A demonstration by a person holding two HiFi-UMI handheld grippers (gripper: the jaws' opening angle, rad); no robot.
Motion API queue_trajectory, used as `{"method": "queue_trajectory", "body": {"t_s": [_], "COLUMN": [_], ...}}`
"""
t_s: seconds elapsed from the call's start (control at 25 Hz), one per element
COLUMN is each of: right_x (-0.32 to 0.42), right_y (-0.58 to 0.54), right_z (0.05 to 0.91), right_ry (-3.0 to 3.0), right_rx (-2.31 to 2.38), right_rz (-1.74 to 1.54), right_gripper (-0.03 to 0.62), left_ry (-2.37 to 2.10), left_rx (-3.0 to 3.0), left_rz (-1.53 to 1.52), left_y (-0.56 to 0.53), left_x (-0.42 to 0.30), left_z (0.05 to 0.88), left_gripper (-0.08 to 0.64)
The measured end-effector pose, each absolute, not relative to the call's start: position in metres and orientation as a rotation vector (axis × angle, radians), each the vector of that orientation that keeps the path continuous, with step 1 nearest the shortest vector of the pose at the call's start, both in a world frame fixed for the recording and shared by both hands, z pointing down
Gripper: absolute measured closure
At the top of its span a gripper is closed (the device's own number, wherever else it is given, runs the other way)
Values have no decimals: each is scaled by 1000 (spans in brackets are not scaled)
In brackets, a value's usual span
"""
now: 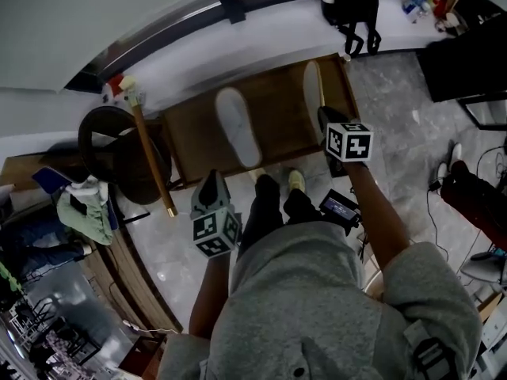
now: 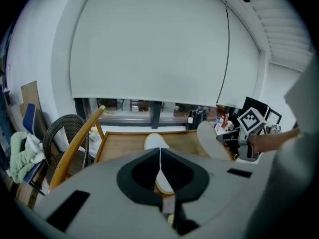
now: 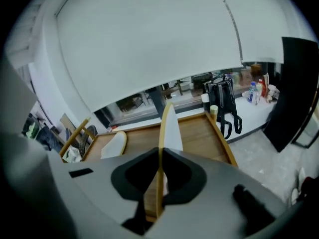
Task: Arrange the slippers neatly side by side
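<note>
Right gripper view shows the right gripper [image 3: 159,158] clamped on a slipper [image 3: 172,131] (held edge-up), left gripper [image 2: 160,156] shut, empty.

Grey sweatshirt [image 1: 317,291], black trousers [image 1: 265,204], yellowish shoe [image 1: 296,180]; grey left claw [image 1: 211,179] and right claw [image 1: 327,117] bear black-and-white marker cubes [image 1: 349,142].
</note>
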State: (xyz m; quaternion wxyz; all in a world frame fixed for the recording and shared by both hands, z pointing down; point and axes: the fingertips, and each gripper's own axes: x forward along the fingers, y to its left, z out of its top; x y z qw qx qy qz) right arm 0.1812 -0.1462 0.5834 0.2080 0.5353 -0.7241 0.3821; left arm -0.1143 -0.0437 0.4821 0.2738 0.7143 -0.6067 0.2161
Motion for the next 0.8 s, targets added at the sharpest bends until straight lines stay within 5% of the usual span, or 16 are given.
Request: {"method": "queue_trajectory", "body": {"t_s": [0.8], "right_x": [35], "right_y": [-148], "right_z": [611], "right_ry": [-1969], "right_rx": [1209], "right_rz": [826], "right_gripper": [545], "left_ry": [-1753], "left_rx": [1749], "left_rz": [532], "left_y": [-22], "left_x": [-169], "left_z": [492], "left_gripper": [540]}}
